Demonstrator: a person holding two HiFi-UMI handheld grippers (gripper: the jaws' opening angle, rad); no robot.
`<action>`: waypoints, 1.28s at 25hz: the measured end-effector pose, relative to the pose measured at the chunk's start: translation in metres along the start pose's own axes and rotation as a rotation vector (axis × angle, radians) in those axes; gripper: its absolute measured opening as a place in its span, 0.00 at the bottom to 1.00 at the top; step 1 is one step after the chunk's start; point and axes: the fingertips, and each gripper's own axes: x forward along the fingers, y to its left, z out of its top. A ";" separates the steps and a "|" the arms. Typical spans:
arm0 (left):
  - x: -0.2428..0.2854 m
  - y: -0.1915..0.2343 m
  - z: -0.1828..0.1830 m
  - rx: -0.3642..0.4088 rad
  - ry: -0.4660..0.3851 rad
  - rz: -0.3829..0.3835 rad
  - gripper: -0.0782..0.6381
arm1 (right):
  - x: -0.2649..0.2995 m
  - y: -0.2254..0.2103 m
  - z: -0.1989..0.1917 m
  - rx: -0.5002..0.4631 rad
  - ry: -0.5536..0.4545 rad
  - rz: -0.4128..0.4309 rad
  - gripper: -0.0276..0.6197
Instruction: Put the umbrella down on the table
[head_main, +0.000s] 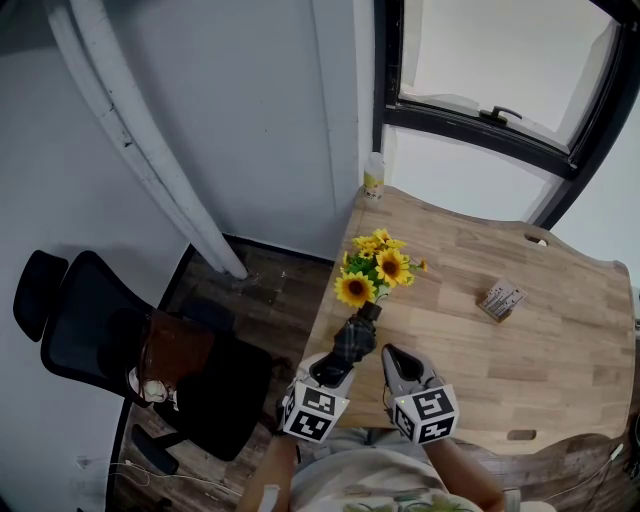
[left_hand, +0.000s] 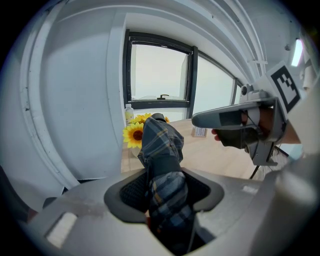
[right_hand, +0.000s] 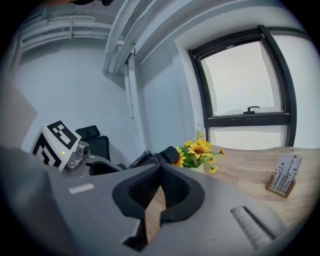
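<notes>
Left tongs (left_hand: 162, 192) clamp the plaid umbrella (left_hand: 161, 145), right tongs (right_hand: 159, 192) pinched shut (print on the card stand (right_hand: 282, 175) seems illegible).

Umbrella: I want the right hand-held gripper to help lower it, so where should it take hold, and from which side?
Probably the free plaid stretch of the umbrella just beyond the left hand-held gripper, which clamps its lower part. Come from the right, across its length: the slim folded bundle juts out toward the sunflowers, and that flank is bare.
</notes>
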 end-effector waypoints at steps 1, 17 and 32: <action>0.001 0.000 -0.001 -0.002 0.001 -0.001 0.40 | 0.000 0.000 0.000 0.001 0.001 0.000 0.05; 0.011 0.003 -0.022 -0.013 0.050 -0.010 0.40 | 0.001 -0.001 -0.006 0.016 0.015 0.002 0.05; 0.023 0.004 -0.046 -0.037 0.113 -0.022 0.40 | 0.002 0.000 -0.013 0.018 0.035 0.004 0.05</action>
